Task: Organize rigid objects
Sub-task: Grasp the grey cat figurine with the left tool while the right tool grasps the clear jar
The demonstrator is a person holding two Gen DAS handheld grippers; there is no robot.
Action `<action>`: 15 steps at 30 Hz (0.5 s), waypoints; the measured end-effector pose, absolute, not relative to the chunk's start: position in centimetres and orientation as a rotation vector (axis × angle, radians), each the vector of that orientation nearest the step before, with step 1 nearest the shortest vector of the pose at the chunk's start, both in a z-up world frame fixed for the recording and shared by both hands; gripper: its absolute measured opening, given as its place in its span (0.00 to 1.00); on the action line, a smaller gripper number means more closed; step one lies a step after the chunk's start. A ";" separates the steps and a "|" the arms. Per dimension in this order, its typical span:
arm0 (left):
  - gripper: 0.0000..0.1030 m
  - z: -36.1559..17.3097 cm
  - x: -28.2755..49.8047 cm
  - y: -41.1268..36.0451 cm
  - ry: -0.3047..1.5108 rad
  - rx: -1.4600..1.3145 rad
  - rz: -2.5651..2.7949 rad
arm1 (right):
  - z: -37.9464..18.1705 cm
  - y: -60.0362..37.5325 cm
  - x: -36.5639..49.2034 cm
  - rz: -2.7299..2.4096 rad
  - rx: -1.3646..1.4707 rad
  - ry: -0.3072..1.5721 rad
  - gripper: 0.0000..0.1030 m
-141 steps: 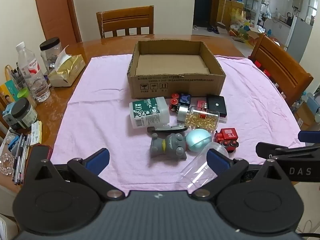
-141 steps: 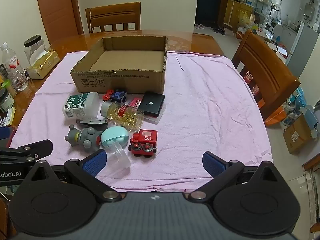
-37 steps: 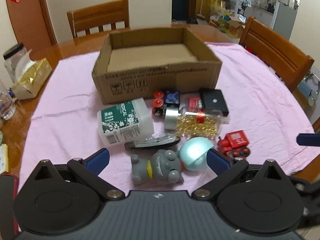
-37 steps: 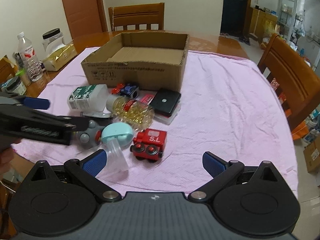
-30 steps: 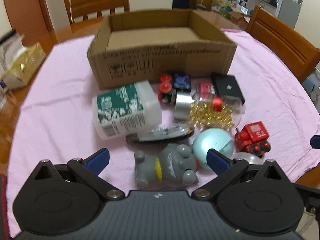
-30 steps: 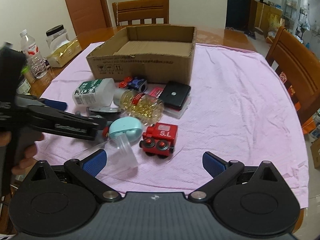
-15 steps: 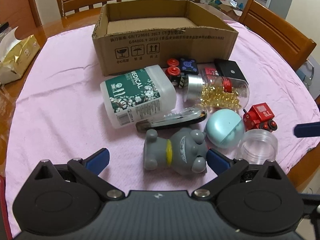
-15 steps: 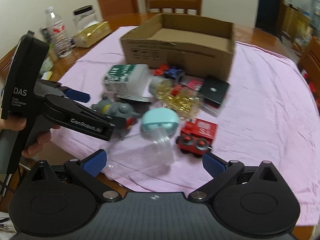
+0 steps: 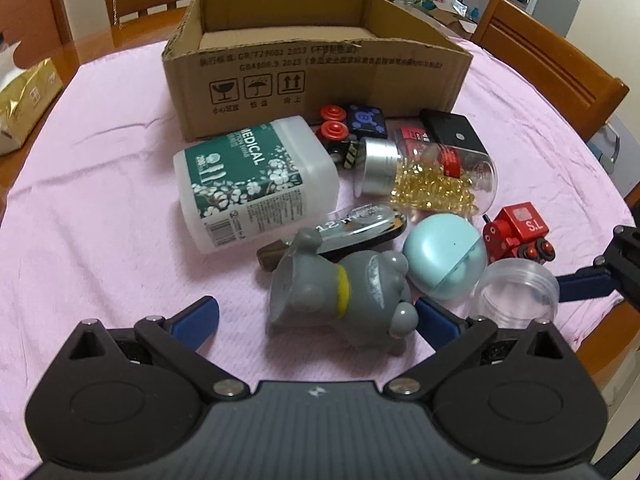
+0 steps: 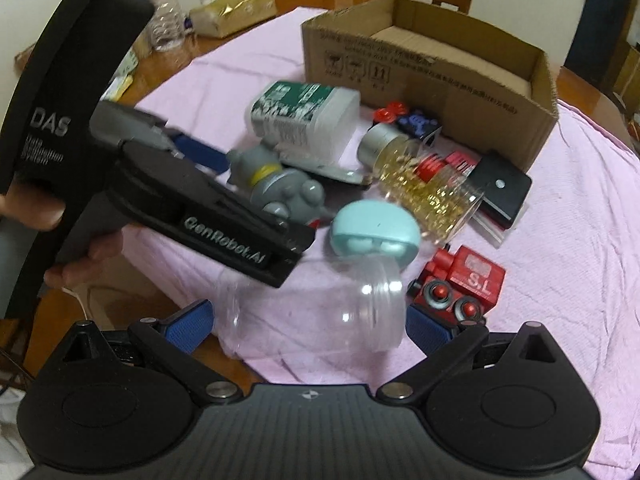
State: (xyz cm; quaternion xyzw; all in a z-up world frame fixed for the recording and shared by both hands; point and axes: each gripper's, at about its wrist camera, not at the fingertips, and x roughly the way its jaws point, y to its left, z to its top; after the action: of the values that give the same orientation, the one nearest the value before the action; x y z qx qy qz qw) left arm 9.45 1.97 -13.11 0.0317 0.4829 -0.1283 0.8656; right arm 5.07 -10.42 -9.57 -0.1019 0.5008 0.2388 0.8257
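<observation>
the grey toy figure (image 9: 340,292) lies on its side on the pink cloth (image 9: 100,220), in the near row of the clutter, just beside the pale blue capsule (image 9: 444,256) and in front of the white medical bottle (image 9: 256,184). it looks like hard moulded plastic: stiff, probably light and hollow, smooth enough to slip, and lumpy with ears and feet, so the plain barrel of the body by the yellow collar seems the surest place to pinch.

the left gripper (image 9: 316,314) has its fingers spread wide with the toy lying between them; the right-hand pad (image 9: 434,322) sits just beside the toy's head, though contact cannot be told, and the left-hand pad is well apart. it holds nothing.

the right gripper (image 10: 306,326) is also wide open and empty, with the clear plastic jar (image 10: 320,312) lying on its side between the fingers. thin-walled and round, it would likely roll or squirm under a pinch.

the cardboard box (image 9: 312,76) behind the pile appears empty.
</observation>
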 end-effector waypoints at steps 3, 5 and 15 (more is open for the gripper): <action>1.00 -13.2 9.3 1.6 1.007 0.077 -0.248 | -10.5 -10.0 4.8 0.499 -0.260 1.077 1.00; 1.00 -13.2 9.4 1.5 1.006 0.074 -0.237 | -11.1 -9.9 4.8 0.484 -0.283 1.082 1.00; 0.97 -11.9 9.0 0.4 0.958 0.168 -0.222 | -12.1 -10.3 4.4 0.502 -0.299 1.079 1.00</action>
State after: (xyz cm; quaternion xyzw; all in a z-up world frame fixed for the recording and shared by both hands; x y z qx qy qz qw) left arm 9.01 0.45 -11.86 0.0807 0.4593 -0.1063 0.8782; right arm 4.42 -10.27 -12.11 -0.1405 0.5065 0.2353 0.8175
